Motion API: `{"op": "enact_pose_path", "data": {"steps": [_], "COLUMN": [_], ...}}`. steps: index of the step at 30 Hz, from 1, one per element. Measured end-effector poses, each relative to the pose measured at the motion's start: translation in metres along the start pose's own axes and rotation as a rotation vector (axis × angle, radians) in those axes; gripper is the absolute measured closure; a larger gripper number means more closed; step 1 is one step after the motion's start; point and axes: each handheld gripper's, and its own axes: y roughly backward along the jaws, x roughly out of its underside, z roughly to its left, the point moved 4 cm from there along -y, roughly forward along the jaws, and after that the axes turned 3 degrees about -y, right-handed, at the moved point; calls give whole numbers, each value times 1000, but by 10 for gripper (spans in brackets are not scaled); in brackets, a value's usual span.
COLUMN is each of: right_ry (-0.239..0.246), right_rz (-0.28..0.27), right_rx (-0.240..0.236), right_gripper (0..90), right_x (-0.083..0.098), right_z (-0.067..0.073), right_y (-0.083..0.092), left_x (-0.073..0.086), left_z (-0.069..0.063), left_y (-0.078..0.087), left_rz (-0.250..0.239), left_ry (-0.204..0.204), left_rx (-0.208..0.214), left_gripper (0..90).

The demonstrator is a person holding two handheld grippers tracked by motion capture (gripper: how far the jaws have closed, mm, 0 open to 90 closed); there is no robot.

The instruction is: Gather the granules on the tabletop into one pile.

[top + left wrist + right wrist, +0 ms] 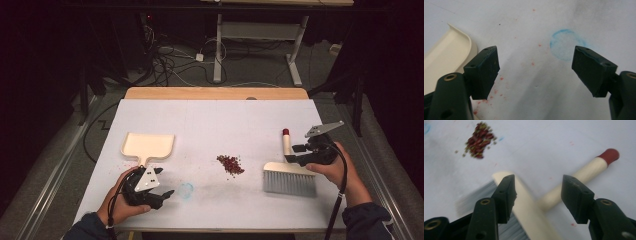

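A cream dustpan (148, 146) lies at the left of the white table, and its rim (454, 47) sits beside my left jaw. My left gripper (162, 192) (536, 72) rests just in front of the dustpan's handle, open with nothing between its jaws. A small pile of dark red bits (230, 164) (479, 140) lies mid-table. To its right lies a brush (290, 180) with grey bristles, a cream handle (584, 173) and a red tip. My right gripper (295, 153) (537, 195) hovers open over where the handle meets the brush head, its jaws on either side without pressing.
A faint blue circle (186, 190) (565, 45) is drawn on the white table cover (215, 120) near my left gripper, with red specks scattered around it. A wooden strip (215, 93) edges the far side. Cables and desk legs (218, 50) stand on the floor beyond.
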Motion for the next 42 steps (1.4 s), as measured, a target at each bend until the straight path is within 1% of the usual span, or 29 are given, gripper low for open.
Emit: {"op": "enact_pose_path", "data": {"steps": [1, 3, 4, 5, 6, 8, 10, 13, 14, 15, 16, 20, 22, 25, 27, 29, 30, 31, 32, 33, 35, 37, 39, 41, 42], "right_ry": [-15, -55, -54, -68, -93, -130, -144, -192, -208, -212, -212, -193, -172, -174, -176, -177, -176, -175, -172, -154, -118, -81, -47, -23, -20], "right_rz": [-16, -13, -9, -4, 1, 26, 67, 111, 115, 99, 99, 101, 88, 81, 74, 47, 24, -1, -28, -71, -131, -205, -266, -333, -377], "right_rx": [36, 124, 153, 172, 179, 174, 193, 227, 217, 224, 228, 254, 263, 260, 272, 285, 300, 304, 300, 285, 296, 292, 297, 304, 299], "right_gripper": [463, 477, 476, 474, 476, 473, 472, 447, 440, 452, 456, 468, 476, 472, 455, 434, 427, 425, 417, 413, 396, 367, 331, 306, 292], "right_x": [-2, -3, -3, -2, -2, 0, 3, 8, 9, 9, 8, 6, 4, 3, 3, 2, 0, -2, -4, -7, -12, -19, -25, -29, -30], "right_z": [-2, -6, -8, -9, -11, -13, -15, -21, -21, -22, -23, -21, -21, -21, -22, -22, -23, -23, -21, -18, -11, -2, 7, 16, 22], "right_y": [0, -3, -7, -11, -17, -28, -41, -55, -58, -59, -59, -62, -65, -65, -64, -61, -58, -55, -52, -46, -38, -26, -15, -3, 3], "left_x": [0, 0, 0, 0, 0, -1, 0, 0, 0, 1, 0, 0, 0, 0, 0, 0, -1, -1, -1, -1, -1, -1, -2, -2, -2], "left_z": [0, 0, 0, 0, -1, -1, -1, 0, 0, -1, -1, -2, -2, -1, 0, -1, -1, -1, -1, 0, 1, 1, 2, 1, 1], "left_y": [0, 0, 0, 0, 0, -1, -1, -1, -1, -1, -2, -2, -2, -1, -1, -1, -1, 0, 0, 1, 2, 3, 3, 5, 6], "left_rz": [0, -1, -1, 0, 0, 2, 5, 5, 6, 7, 8, 9, 9, 7, 5, 6, 3, 0, -6, -8, -12, -16, -20, -24, -29], "left_ry": [0, -1, -3, -3, -3, -5, -9, -7, -7, -5, -6, -9, -9, -6, -6, -11, -10, -12, -5, -4, -3, -2, -3, -4, -3], "left_rx": [0, 0, -1, 0, 1, 3, 2, 3, 3, 5, 5, 6, 6, 4, 1, -2, -6, -10, -11, -13, -22, -28, -35, -44, -48], "left_gripper": [212, 212, 212, 212, 212, 212, 212, 212, 212, 212, 212, 212, 212, 212, 212, 212, 212, 212, 212, 212, 212, 212, 213, 212, 213]}}
